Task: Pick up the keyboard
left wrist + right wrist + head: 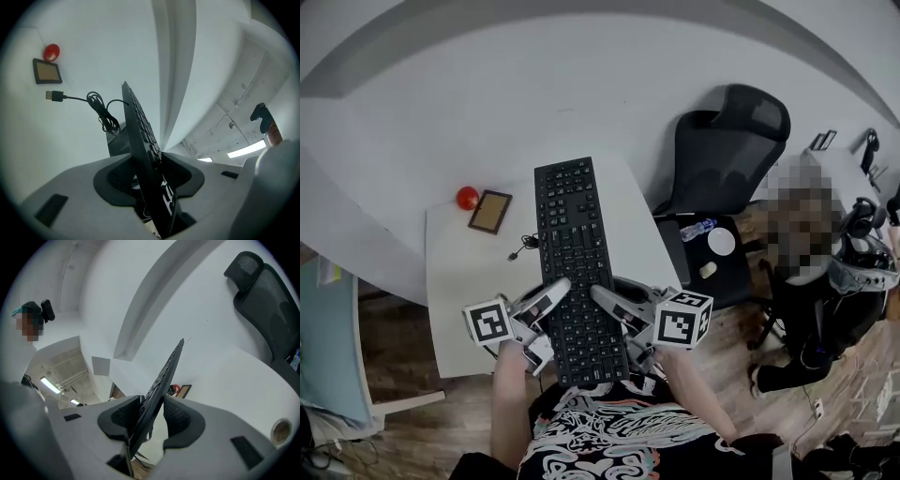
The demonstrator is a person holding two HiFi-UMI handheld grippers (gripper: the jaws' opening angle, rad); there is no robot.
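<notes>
Now left gripper [558, 289], right gripper [602, 296] — both clamp keyboard [570, 225].

Red ball [467, 197] just beside small framed board [490, 211] on white table [469, 281]; black office chair [731, 141].

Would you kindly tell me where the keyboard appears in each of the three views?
Head view: keyboard, centre, running top to bottom.
Left gripper view: edge-on, lower centre, between the jaws.
Right gripper view: edge-on, lower centre, between the jaws.
Shared landmark: the red ball.
</notes>
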